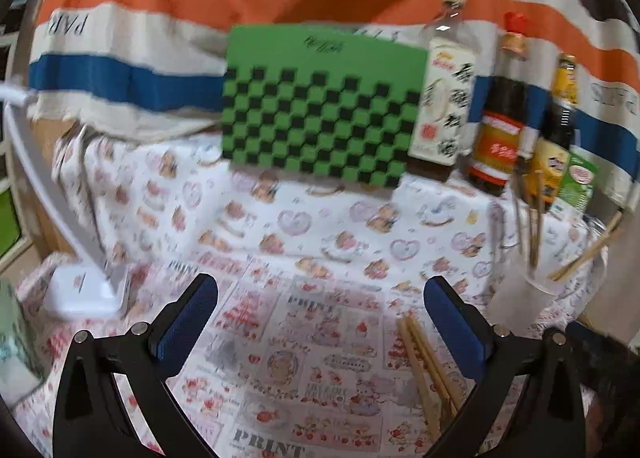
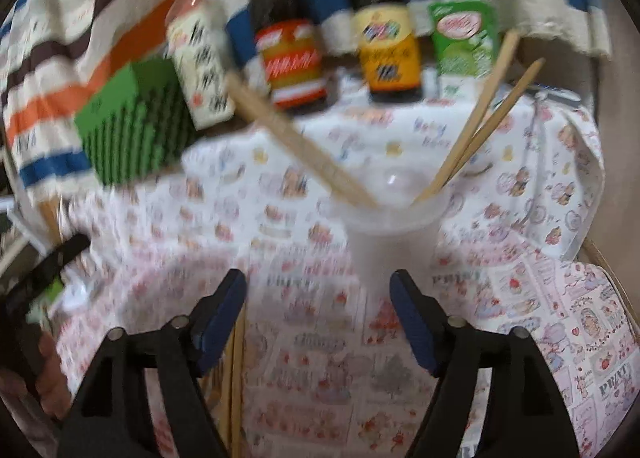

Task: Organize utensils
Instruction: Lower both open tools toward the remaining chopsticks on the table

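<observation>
A clear plastic cup [image 2: 390,218] stands on the patterned tablecloth and holds several wooden chopsticks [image 2: 482,114]. It also shows at the right of the left wrist view [image 1: 528,290]. A loose pair of chopsticks [image 1: 428,370] lies flat on the cloth, just inside the right finger of my left gripper [image 1: 320,318], which is open and empty. The same pair shows in the right wrist view [image 2: 236,378] under the left finger of my right gripper [image 2: 318,314], which is open and empty just in front of the cup.
Three sauce bottles [image 1: 500,118] and a green carton [image 1: 578,182] stand at the back right. A green checkered box [image 1: 320,106] stands at the back centre. A white lamp base [image 1: 86,290] sits at the left. A striped cloth [image 1: 140,38] hangs behind.
</observation>
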The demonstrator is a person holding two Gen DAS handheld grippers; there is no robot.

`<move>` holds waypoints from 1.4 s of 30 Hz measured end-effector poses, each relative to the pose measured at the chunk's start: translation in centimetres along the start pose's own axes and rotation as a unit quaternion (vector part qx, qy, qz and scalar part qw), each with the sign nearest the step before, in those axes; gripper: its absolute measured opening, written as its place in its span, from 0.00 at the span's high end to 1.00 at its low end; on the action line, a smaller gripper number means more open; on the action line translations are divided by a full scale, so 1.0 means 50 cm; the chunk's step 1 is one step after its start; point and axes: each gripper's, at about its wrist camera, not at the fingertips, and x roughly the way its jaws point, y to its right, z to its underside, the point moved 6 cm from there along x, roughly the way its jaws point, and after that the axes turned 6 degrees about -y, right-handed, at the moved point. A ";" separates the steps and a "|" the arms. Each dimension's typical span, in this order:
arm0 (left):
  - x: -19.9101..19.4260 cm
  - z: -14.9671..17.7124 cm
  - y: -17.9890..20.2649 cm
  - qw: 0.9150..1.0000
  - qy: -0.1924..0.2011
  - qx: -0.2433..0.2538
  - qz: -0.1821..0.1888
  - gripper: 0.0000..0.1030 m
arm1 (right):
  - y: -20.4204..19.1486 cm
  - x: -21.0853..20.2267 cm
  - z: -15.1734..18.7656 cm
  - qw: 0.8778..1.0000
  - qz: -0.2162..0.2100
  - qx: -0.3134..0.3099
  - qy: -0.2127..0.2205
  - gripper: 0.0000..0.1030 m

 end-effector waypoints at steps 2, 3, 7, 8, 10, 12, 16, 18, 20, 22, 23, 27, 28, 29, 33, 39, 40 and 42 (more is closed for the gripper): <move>0.010 0.007 -0.006 1.000 -0.012 -0.008 -0.004 0.01 | -0.008 0.010 0.013 1.000 0.006 -0.011 -0.016 0.17; 0.017 0.011 -0.008 1.000 -0.019 -0.006 -0.010 0.01 | -0.015 0.015 0.020 0.999 0.007 -0.019 -0.025 0.15; 0.042 0.028 -0.011 0.998 -0.054 0.004 -0.030 0.01 | -0.039 0.028 0.037 0.997 0.022 -0.054 -0.040 0.13; 0.047 0.032 -0.010 0.998 -0.060 0.004 -0.029 0.01 | -0.042 0.029 0.040 0.997 0.022 -0.057 -0.043 0.12; 0.054 0.039 -0.009 0.997 -0.065 0.006 -0.031 0.01 | -0.050 0.030 0.044 0.997 0.018 -0.060 -0.049 0.11; 0.059 0.044 -0.006 0.996 -0.071 0.017 -0.043 0.01 | -0.055 0.029 0.047 0.996 0.016 -0.064 -0.053 0.11; 0.070 0.052 0.006 0.993 -0.088 0.045 -0.058 0.01 | -0.059 0.030 0.048 0.996 0.023 -0.071 -0.052 0.11; 0.072 0.056 0.010 0.993 -0.095 0.050 -0.048 0.01 | -0.060 0.031 0.048 0.996 0.022 -0.071 -0.054 0.11; 0.077 0.059 0.014 0.993 -0.104 0.048 -0.033 0.01 | -0.061 0.032 0.049 0.996 0.021 -0.071 -0.056 0.11; 0.080 0.062 0.012 0.992 -0.109 0.046 -0.034 0.01 | -0.062 0.033 0.051 0.996 0.019 -0.072 -0.057 0.11; 0.081 0.062 0.011 0.992 -0.109 0.047 -0.037 0.01 | -0.063 0.033 0.052 0.996 0.017 -0.073 -0.057 0.11; 0.088 0.066 0.011 0.990 -0.110 0.061 -0.065 0.01 | -0.065 0.035 0.055 0.995 0.014 -0.073 -0.059 0.11; 0.089 0.067 0.013 0.990 -0.112 0.065 -0.063 0.01 | -0.065 0.036 0.056 0.995 0.014 -0.074 -0.060 0.11; 0.091 0.069 0.016 0.989 -0.116 0.069 -0.058 0.01 | -0.065 0.036 0.056 0.995 0.015 -0.074 -0.061 0.11; 0.093 0.077 0.031 0.988 -0.134 0.080 -0.018 0.01 | -0.068 0.043 0.064 0.994 0.007 -0.077 -0.081 0.28; 0.086 0.076 0.031 0.989 -0.126 0.077 -0.032 0.01 | -0.079 0.062 0.089 0.989 -0.026 -0.072 -0.129 0.62; 0.083 0.074 0.030 0.989 -0.119 0.079 -0.039 0.01 | -0.081 0.063 0.092 0.988 -0.028 -0.072 -0.131 0.66; 0.079 0.070 0.027 0.990 -0.111 0.080 -0.047 0.01 | -0.086 0.064 0.097 0.988 -0.031 -0.074 -0.135 0.70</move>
